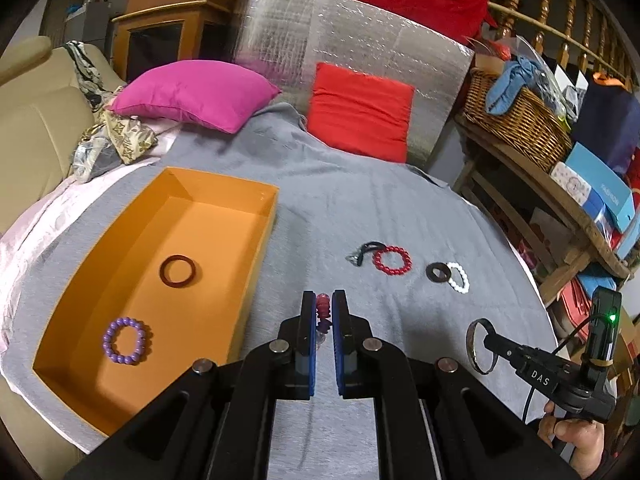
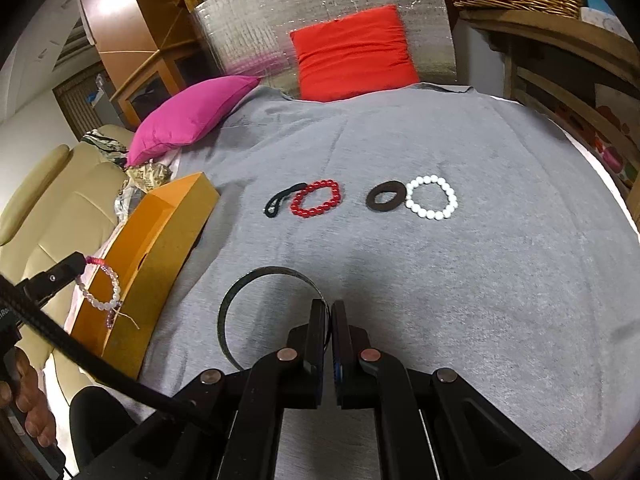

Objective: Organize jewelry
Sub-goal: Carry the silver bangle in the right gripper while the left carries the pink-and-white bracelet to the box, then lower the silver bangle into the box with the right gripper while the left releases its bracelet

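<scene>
My left gripper [image 1: 323, 300] is shut on a pale beaded bracelet [image 2: 105, 297] with pink and purple beads, held above the grey cloth beside the orange box [image 1: 256, 240]. The box holds a dark red bangle [image 1: 178, 271] and a purple beaded bracelet [image 1: 127, 340]. My right gripper [image 2: 330, 308] is shut on a thin dark bangle [image 2: 256, 276], held over the cloth. On the cloth lie a black hair tie [image 2: 280, 199], a red beaded bracelet [image 2: 316, 199], a dark brown ring [image 2: 385, 197] and a white beaded bracelet [image 2: 431, 197].
A pink cushion [image 1: 192, 94] and a red cushion [image 1: 362, 110] lie at the back against a silver foil panel [image 1: 352, 36]. A beige sofa [image 1: 28, 128] stands left. A wooden shelf with a wicker basket [image 1: 516, 120] and boxes stands right.
</scene>
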A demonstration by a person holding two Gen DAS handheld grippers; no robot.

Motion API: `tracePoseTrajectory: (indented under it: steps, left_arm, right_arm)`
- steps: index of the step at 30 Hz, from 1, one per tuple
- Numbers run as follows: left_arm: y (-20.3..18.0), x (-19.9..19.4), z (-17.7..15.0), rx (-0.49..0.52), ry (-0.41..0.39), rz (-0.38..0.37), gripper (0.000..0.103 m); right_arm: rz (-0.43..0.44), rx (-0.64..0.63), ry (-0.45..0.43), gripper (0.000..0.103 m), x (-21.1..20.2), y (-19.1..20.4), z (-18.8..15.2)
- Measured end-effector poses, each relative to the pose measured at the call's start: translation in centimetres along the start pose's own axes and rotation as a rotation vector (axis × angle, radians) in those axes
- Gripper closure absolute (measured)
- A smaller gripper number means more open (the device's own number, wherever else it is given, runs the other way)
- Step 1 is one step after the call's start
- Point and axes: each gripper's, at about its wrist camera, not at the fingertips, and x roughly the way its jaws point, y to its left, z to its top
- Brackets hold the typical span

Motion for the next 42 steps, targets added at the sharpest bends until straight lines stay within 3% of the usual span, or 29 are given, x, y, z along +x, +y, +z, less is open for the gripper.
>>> tracePoseTrajectory:
  steps: [10, 22, 34, 42]
  left_arm:
    - [3.6, -0.9, 0.8, -0.063, -0.032, 0.052, 0.095]
    - [10.8, -1.0, 1.5, -0.236, -0.031, 0.071, 0.095]
    - [13.4, 1.0, 1.1, -0.248, 0.003, 0.158, 0.095]
    - [14.4, 3.1, 2.2, -0.225, 0.013, 0.207, 0.095]
  right_arm:
    - [0.039, -0.053, 0.004, 0.099, 0.9, 2.6, 0.9]
    - [0.12, -0.159, 0.004, 0.099, 2.4, 8.5, 3.0]
    - [0.213, -0.297, 0.03, 0.099, 6.9, 17.8, 6.5]
    - [0.206, -0.378, 0.108, 0.099, 12.8, 23.3, 8.1]
